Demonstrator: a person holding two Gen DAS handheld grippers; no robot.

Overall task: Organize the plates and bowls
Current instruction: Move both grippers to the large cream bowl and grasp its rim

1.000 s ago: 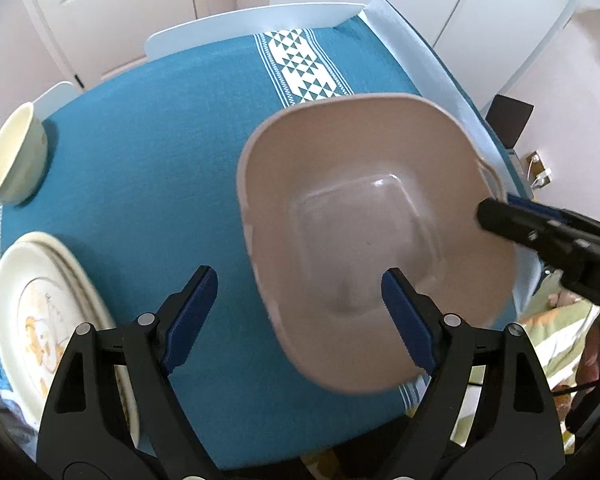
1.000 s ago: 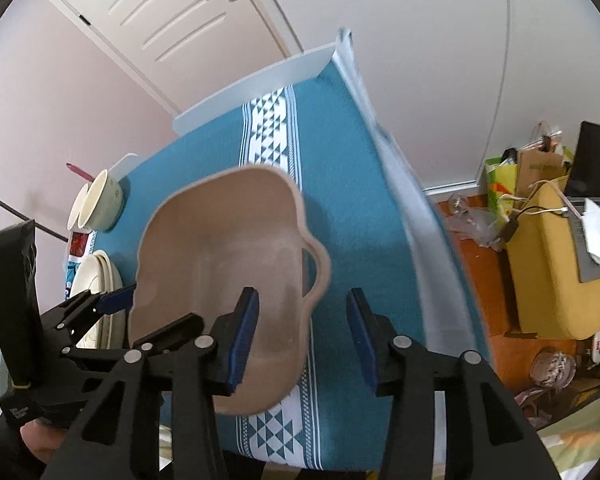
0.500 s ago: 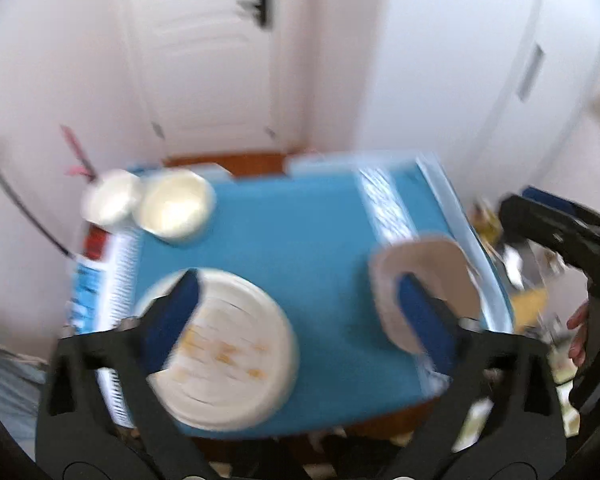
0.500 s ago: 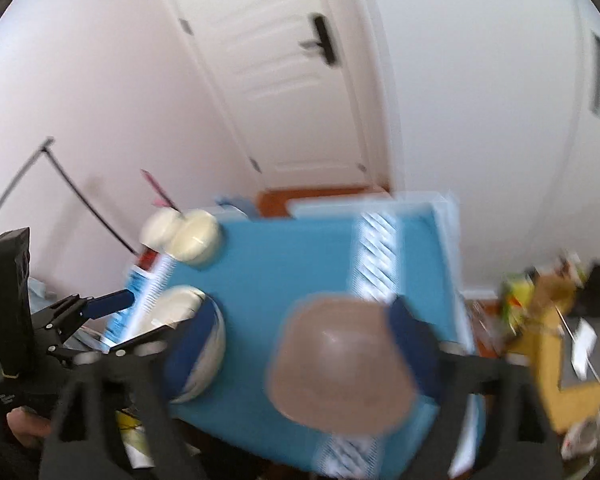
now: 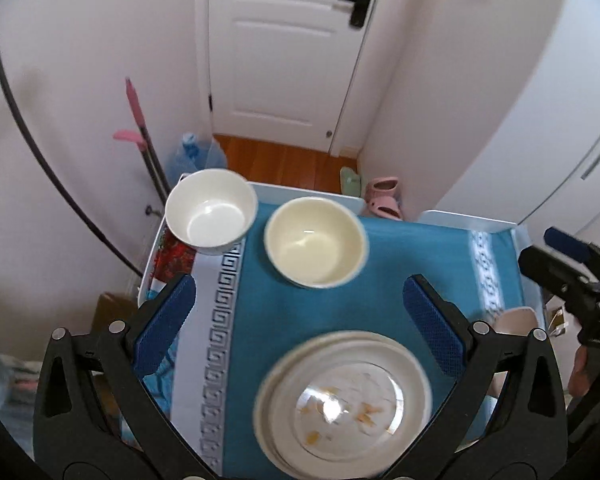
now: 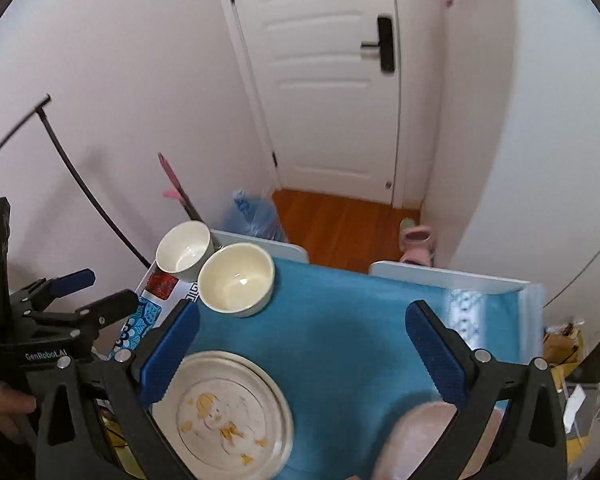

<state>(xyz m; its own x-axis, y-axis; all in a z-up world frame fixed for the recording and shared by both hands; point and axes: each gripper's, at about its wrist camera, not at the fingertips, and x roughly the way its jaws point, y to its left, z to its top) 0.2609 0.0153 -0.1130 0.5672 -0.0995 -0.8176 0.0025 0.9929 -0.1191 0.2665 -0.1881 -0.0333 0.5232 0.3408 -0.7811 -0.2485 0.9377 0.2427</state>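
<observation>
Both claws hang spread wide above a small tabletop (image 5: 400,248) draped in a teal cloth (image 6: 340,320), their blue pads clear of every dish. Nothing sits between the jaws of the left claw (image 5: 296,324), and nothing between those of the right claw (image 6: 300,344); both have just been opening, the right by far the more.

The landmark is the stack of white plates (image 5: 344,404) at the near edge of the cloth, its top plate marked with a faded orange print. Beyond the stack, toward the door (image 5: 284,48), stands a cream bowl (image 5: 316,246) upright and empty. Farther from the stack and to the left of the cream bowl sits a white bowl (image 5: 211,213), also upright, at the tabletop's far left corner and just beside its neighbour. To the right of the stack, at the near right corner of the cloth, a beige basin (image 6: 420,440) rests on the tabletop, half hidden behind the right claw's finger in the right wrist view and visible only as a pale sliver in the left wrist view.

A patterned white runner (image 5: 216,344) borders the cloth left of the stack. A pink slipper (image 5: 384,198) lies on the wooden floor (image 5: 284,164) past the tabletop. A hand (image 6: 4,408) grips the left tool's handle.
</observation>
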